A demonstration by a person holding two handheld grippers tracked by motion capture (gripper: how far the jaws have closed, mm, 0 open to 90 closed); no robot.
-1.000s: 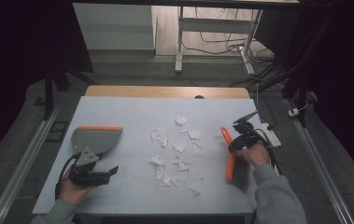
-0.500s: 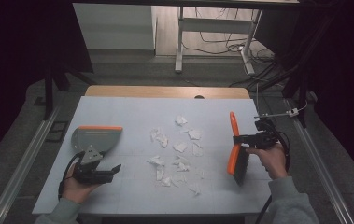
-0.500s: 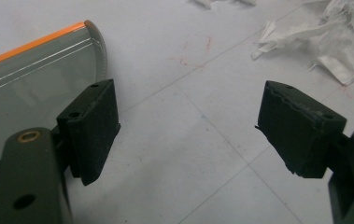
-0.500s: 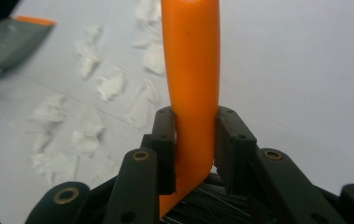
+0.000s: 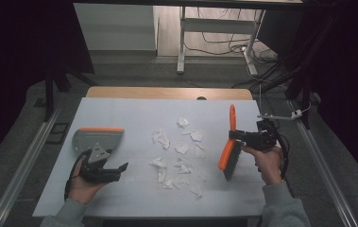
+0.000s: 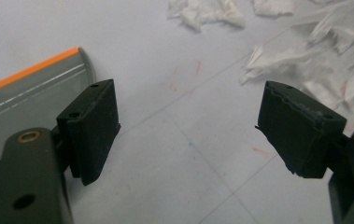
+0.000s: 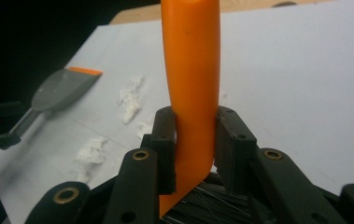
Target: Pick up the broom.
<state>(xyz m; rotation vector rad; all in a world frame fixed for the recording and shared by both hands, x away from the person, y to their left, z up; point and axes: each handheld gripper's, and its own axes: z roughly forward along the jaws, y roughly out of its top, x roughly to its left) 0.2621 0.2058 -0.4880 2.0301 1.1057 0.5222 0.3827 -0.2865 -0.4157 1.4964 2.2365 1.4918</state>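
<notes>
My left gripper (image 5: pixel 115 169) sat near the front edge, jaws spread over bare table (image 5: pixel 134 113), the dustpan (image 5: pixel 98 140) just beyond. My right gripper (image 7: pixel 194 144) pinched the brush (image 5: pixel 228 150) by its orange handle, bristles down, right of the paper scraps (image 5: pixel 182 148) strewn mid-table

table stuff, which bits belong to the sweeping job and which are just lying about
In the job:
- orange brush, clamped in the right gripper
- grey dustpan, beside the open left gripper
- torn paper scraps

Lying about:
- cables on the floor
- white table leg
</notes>
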